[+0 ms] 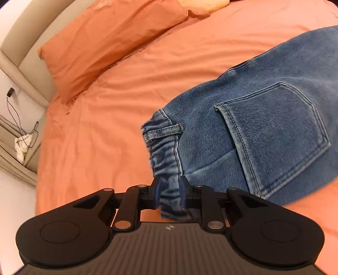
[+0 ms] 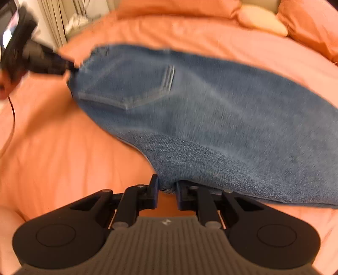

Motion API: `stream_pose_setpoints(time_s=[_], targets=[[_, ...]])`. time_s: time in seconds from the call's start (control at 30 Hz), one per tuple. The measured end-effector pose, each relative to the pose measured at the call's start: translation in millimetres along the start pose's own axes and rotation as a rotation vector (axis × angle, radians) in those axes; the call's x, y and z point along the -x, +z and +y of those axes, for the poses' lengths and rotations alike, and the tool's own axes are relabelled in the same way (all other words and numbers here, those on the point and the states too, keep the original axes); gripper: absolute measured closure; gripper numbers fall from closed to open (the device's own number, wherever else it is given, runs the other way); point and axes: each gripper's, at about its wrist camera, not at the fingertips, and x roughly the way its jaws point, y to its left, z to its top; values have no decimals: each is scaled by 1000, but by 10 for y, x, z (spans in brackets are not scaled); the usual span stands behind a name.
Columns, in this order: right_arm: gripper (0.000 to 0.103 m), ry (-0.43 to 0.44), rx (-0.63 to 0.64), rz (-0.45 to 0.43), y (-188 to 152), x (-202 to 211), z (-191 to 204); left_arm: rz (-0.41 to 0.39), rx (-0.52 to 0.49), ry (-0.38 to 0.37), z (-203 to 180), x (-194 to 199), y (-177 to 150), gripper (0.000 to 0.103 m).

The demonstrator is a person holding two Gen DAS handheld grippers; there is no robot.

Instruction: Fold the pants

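Note:
Blue denim pants (image 1: 264,131) lie on the orange bed, back pocket (image 1: 274,135) facing up. My left gripper (image 1: 170,190) is shut on the bunched waistband (image 1: 166,152) at the pants' left end. In the right wrist view the pants (image 2: 211,118) stretch across the frame, blurred. My right gripper (image 2: 166,189) is shut on a fold of the pants' near edge. The left gripper (image 2: 42,59) also shows there at the upper left, holding the waistband end.
The orange bedsheet (image 1: 105,127) covers the bed. An orange pillow (image 1: 105,42) lies at the head, against a beige headboard (image 1: 27,63). A pale cushion (image 2: 262,19) and another orange pillow (image 2: 312,27) are at the back right. Cables and a white cloth (image 1: 23,146) sit beside the bed.

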Motion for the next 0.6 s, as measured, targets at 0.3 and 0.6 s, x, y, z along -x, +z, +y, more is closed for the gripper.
stream_pose_setpoints(time_s=[0.3, 0.6], targets=[[91, -11, -11, 46, -54, -304, -20, 116, -63, 18, -259, -642, 209, 103], [83, 56, -100, 47, -82, -182, -218, 116, -37, 75, -166, -375, 246, 88]])
